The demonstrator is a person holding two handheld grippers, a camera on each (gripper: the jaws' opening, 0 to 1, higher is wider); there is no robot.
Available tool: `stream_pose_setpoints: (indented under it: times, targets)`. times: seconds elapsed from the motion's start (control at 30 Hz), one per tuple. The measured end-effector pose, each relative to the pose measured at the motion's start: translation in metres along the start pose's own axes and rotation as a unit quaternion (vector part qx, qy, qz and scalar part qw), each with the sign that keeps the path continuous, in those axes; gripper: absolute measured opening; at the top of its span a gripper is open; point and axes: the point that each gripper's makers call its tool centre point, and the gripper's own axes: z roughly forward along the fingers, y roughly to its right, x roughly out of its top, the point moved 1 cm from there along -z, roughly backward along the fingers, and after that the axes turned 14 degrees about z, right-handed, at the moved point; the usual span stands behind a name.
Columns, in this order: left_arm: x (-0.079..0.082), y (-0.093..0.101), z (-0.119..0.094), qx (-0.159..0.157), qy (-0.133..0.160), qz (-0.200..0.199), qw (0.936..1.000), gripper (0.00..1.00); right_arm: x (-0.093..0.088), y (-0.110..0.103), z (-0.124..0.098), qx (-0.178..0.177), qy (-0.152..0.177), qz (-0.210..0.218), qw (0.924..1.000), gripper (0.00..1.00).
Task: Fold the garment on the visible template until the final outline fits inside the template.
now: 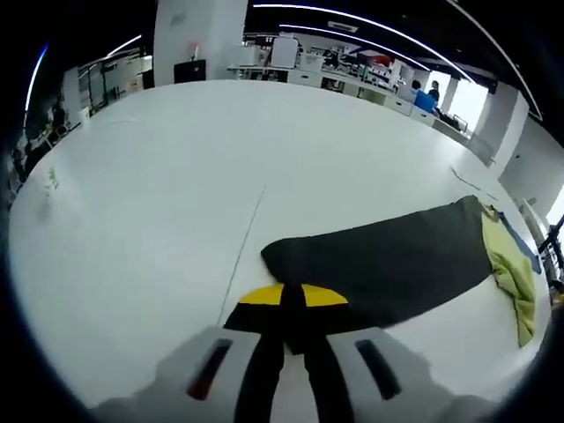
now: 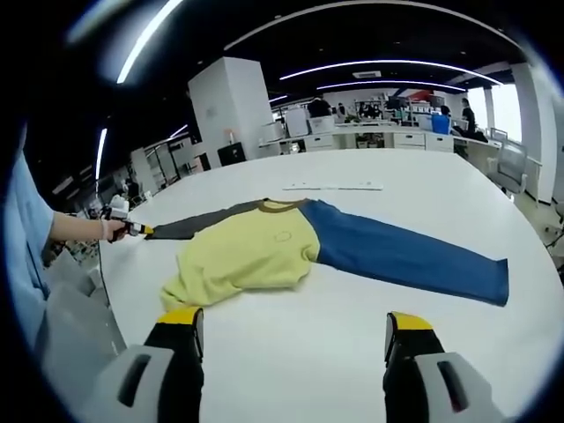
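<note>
Left tool is pinching the dark sleeve cuff; right tool is hanging open near the shirt lying flat on the worktop. Soft, light, floppy: I'd be grabbing hems.

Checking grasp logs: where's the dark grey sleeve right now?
In the left gripper view, the dark grey sleeve lies on the white table, its cuff pinched in the left claw, its far end joining the yellow body.

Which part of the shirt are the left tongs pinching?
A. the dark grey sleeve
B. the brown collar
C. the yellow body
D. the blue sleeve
A: the left tongs are closed on the end of the dark grey sleeve, with the yellow body and blue sleeve lying untouched.
</note>
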Motion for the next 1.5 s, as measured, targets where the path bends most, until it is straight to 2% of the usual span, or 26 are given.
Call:
stream_pose_setpoints:
  times: [0.13,0.17,0.33,0.5,0.6,0.73,0.87,0.97,1.0,1.1,1.13,1.23,1.27,1.33,1.37,1.43,1.5]
  targets:
    - [0.002,0.003,-0.003,0.001,0.006,0.035,0.9994,0.4,-0.001,-0.001,0.001,0.002,-0.001,0.002,1.0,0.85]
    - [0.002,0.004,-0.004,0.0,0.008,0.039,0.9992,0.45,-0.001,-0.001,0.001,0.002,-0.001,0.002,1.0,0.85]
    - [0.007,0.011,-0.013,-0.01,0.028,0.047,0.9984,0.55,0.001,-0.003,0.002,0.005,0.0,-0.001,1.0,0.85]
    - [0.012,0.017,-0.018,-0.024,0.042,0.058,0.9971,0.72,0.003,-0.005,0.002,0.008,0.002,-0.003,1.0,0.85]
    - [0.016,0.021,-0.02,-0.032,0.048,0.064,0.9963,0.75,0.003,-0.006,0.002,0.01,0.002,-0.002,0.9999,0.85]
    - [0.022,0.034,-0.026,-0.053,0.06,0.085,0.9932,0.74,0.002,-0.006,0.003,0.012,0.0,-0.007,0.9999,0.85]
    - [0.028,0.057,-0.035,-0.081,0.075,0.115,0.9872,0.71,0.001,-0.008,0.003,0.014,0.0,-0.011,0.9998,0.85]
    - [0.028,0.071,-0.039,-0.094,0.079,0.122,0.9849,0.7,0.001,-0.01,0.003,0.016,-0.002,-0.017,0.9997,0.85]
    - [0.027,0.09,-0.048,-0.1,0.085,0.134,0.9824,0.69,0.001,-0.011,0.003,0.016,-0.003,-0.018,0.9997,0.85]
    - [0.031,0.103,-0.052,-0.118,0.097,0.149,0.977,0.66,-0.002,-0.014,0.003,0.016,-0.009,-0.035,0.9992,0.84]
    - [0.033,0.114,-0.055,-0.131,0.106,0.159,0.9727,0.65,-0.003,-0.015,0.003,0.016,-0.012,-0.044,0.9989,0.84]
    - [0.029,0.144,-0.064,-0.163,0.103,0.199,0.9608,0.65,-0.005,-0.019,0.004,0.02,-0.015,-0.048,0.9985,0.83]
    - [0.028,0.159,-0.07,-0.179,0.106,0.212,0.955,0.65,-0.005,-0.02,0.004,0.021,-0.015,-0.046,0.9986,0.83]
    - [0.029,0.176,-0.076,-0.198,0.115,0.216,0.9492,0.64,-0.007,-0.023,0.005,0.023,-0.013,-0.048,0.9985,0.83]
    - [0.028,0.184,-0.079,-0.207,0.115,0.227,0.9447,0.63,-0.008,-0.024,0.005,0.023,-0.014,-0.048,0.9985,0.83]
    - [0.024,0.2,-0.084,-0.222,0.113,0.268,0.9307,0.63,-0.012,-0.028,0.007,0.027,-0.017,-0.05,0.9982,0.83]
    - [0.023,0.216,-0.088,-0.244,0.117,0.281,0.9207,0.63,-0.016,-0.032,0.007,0.03,-0.021,-0.056,0.9978,0.83]
